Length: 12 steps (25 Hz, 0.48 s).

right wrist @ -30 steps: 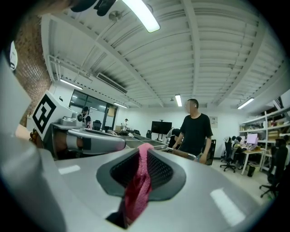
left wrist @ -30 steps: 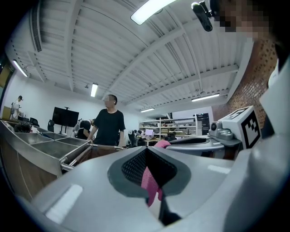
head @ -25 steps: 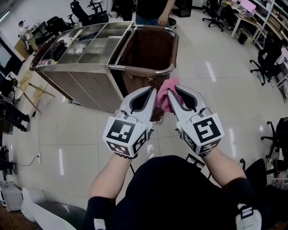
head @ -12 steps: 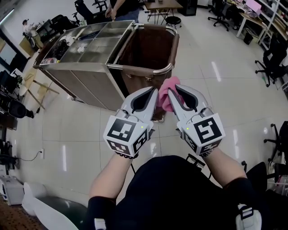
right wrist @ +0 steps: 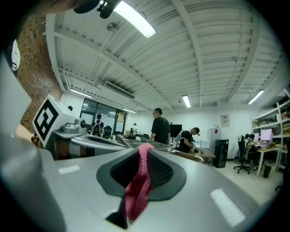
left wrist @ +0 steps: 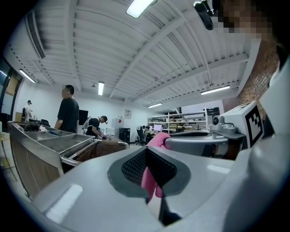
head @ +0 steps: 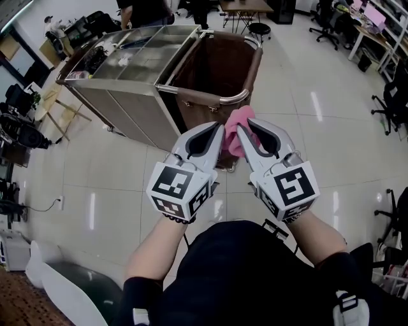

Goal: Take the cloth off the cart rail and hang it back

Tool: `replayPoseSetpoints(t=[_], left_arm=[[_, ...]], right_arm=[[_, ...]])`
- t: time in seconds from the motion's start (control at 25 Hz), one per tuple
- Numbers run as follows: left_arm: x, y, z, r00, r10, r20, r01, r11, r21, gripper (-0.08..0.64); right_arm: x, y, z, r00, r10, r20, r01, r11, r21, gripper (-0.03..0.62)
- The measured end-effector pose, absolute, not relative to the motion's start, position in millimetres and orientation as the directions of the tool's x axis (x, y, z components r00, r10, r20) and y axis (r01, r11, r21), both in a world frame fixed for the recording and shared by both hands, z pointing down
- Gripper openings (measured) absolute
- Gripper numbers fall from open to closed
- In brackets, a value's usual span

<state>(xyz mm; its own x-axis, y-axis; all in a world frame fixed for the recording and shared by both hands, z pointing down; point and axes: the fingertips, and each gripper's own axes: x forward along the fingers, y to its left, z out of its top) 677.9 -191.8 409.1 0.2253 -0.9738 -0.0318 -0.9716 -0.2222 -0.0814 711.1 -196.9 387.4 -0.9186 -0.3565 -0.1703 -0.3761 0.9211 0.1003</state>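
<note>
A pink cloth [head: 236, 130] is bunched between my two grippers, held in the air in front of the cart. My left gripper [head: 219, 130] and right gripper [head: 241, 132] stand side by side with tips almost touching, each shut on the cloth. In the left gripper view the cloth [left wrist: 149, 179] hangs pinched between the dark pads. In the right gripper view it [right wrist: 138, 186] fills the gap between the pads. The curved steel cart rail [head: 217, 100] lies just beyond the gripper tips, bare, at the near edge of the brown bag [head: 213, 63].
The cart's steel top [head: 127, 60] with its trays extends to the left of the bag. A person [head: 143, 11] stands behind the cart. Office chairs [head: 395, 95] and desks line the right side. Dark equipment [head: 19, 130] sits on the floor at left.
The cart and its rail have drawn a little nearer and shifted in the head view. The person behind the cart has drifted left. Both grippers keep their hold on the cloth.
</note>
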Motion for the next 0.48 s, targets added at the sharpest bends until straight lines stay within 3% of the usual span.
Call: replayPoseSetpoints(t=[0.24, 0.36, 0.48], left_arm=[[669.9, -185.5, 413.2, 0.155, -0.988, -0.027, -0.984, -0.152, -0.089, 0.0], [659.1, -176.3, 417.7, 0.113, -0.993, -0.016, -0.989, -0.111, -0.095, 0.0], [641.7, -164.6, 418.9, 0.069, -0.998, -0.015, -0.993, -0.067, -0.095, 0.0]], right_arm=[[704.1, -185.7, 394.7, -0.949, -0.3, -0.098, -0.307, 0.95, 0.064, 0.051], [691.7, -181.0, 387.2, -0.952, -0.239, -0.193, -0.261, 0.961, 0.096, 0.051], [675.9, -170.7, 387.0, -0.96, -0.2, -0.196, -0.221, 0.971, 0.094, 0.051]])
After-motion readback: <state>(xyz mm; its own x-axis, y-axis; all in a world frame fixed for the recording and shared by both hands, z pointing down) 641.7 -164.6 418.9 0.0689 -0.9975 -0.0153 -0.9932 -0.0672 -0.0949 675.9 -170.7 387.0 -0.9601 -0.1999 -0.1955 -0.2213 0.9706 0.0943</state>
